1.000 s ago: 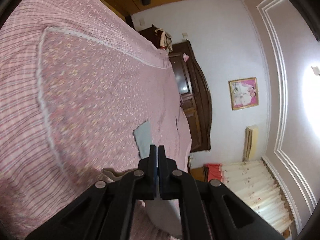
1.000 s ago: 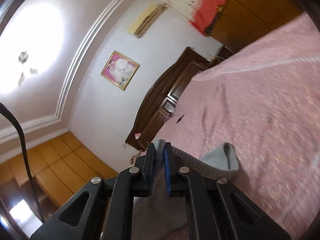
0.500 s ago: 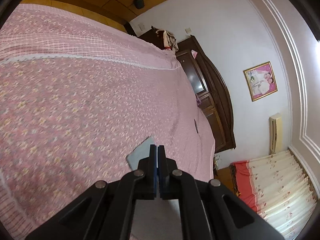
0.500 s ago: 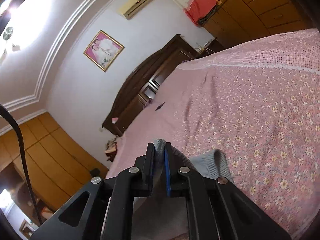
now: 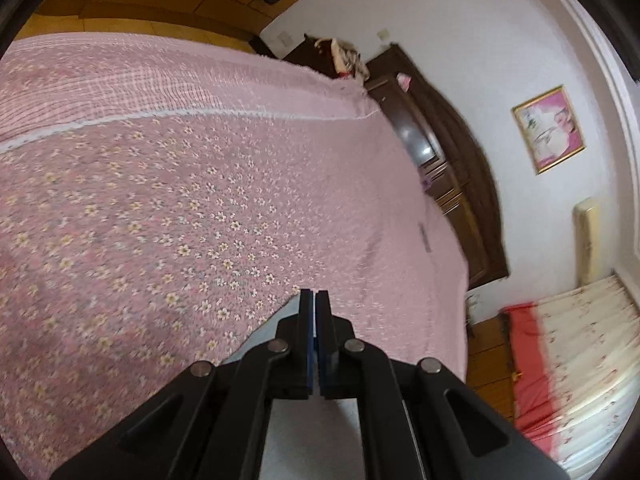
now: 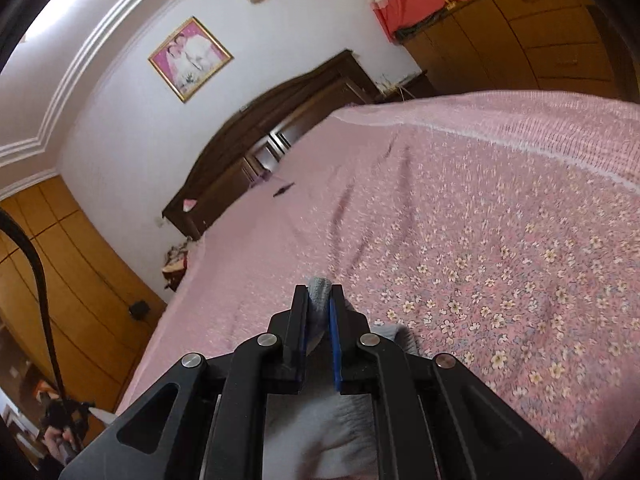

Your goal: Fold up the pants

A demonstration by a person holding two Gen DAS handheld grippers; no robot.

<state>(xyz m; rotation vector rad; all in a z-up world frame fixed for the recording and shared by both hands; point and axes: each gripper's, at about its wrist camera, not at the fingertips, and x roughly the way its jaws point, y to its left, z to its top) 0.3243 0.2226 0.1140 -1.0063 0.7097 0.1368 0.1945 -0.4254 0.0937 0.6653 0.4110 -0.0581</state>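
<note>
The grey pants hang from both grippers over a bed with a pink flowered cover (image 5: 168, 200). My left gripper (image 5: 315, 296) is shut on a thin edge of the grey pants (image 5: 276, 326), whose cloth spreads below the jaws. My right gripper (image 6: 319, 292) is shut on a bunched fold of the pants (image 6: 320, 428), which pokes out between the fingertips and drapes beneath. The rest of the pants is hidden under the gripper bodies.
A dark wooden headboard (image 5: 452, 168) stands at the bed's far end, also in the right wrist view (image 6: 264, 136). A small dark object (image 6: 283, 189) lies on the cover near it. Wooden wardrobes (image 6: 540, 32) and a curtain (image 5: 576, 360) flank the bed.
Both grippers have tilted down toward the bed and moved closer to the cover, still holding the pants. The bed fills more of each view.
</note>
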